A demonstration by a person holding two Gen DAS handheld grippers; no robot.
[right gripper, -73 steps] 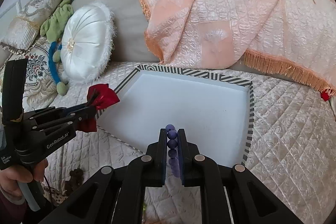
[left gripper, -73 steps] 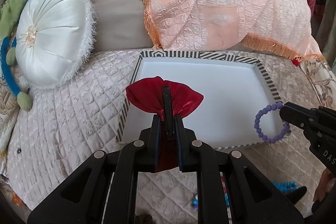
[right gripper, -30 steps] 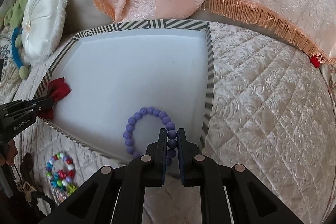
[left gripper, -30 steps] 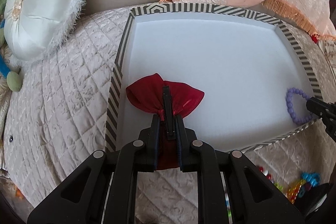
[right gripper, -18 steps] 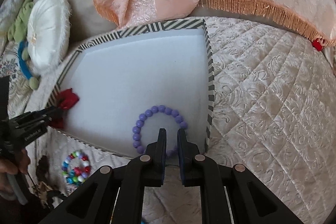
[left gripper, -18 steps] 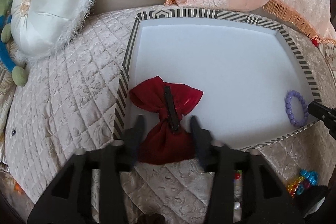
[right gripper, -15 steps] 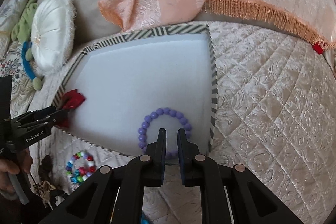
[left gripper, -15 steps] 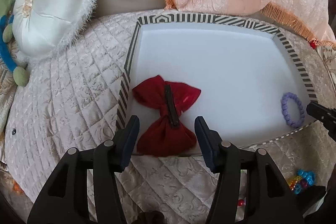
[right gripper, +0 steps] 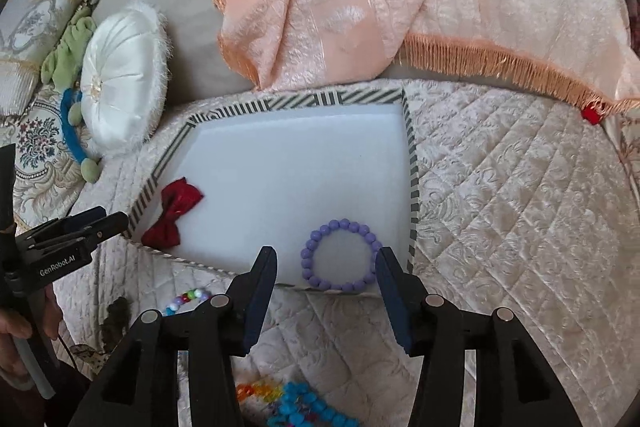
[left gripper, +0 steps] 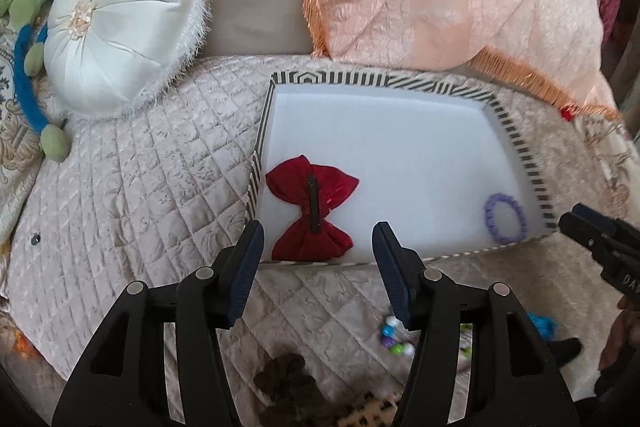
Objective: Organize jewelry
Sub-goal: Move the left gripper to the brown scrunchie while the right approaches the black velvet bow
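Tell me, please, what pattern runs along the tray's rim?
Black-and-white stripes on the tray's rim, clearest in the left wrist view.

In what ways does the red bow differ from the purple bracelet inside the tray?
The red bow is soft cloth with a dark clip down its middle; the purple bracelet is a ring of round beads with an open centre. The bow lies near the tray's left wall, the bracelet near its right wall. The bow looks larger than the bracelet. Both lie flat on the white tray floor, and no hand-held gripper touches them.
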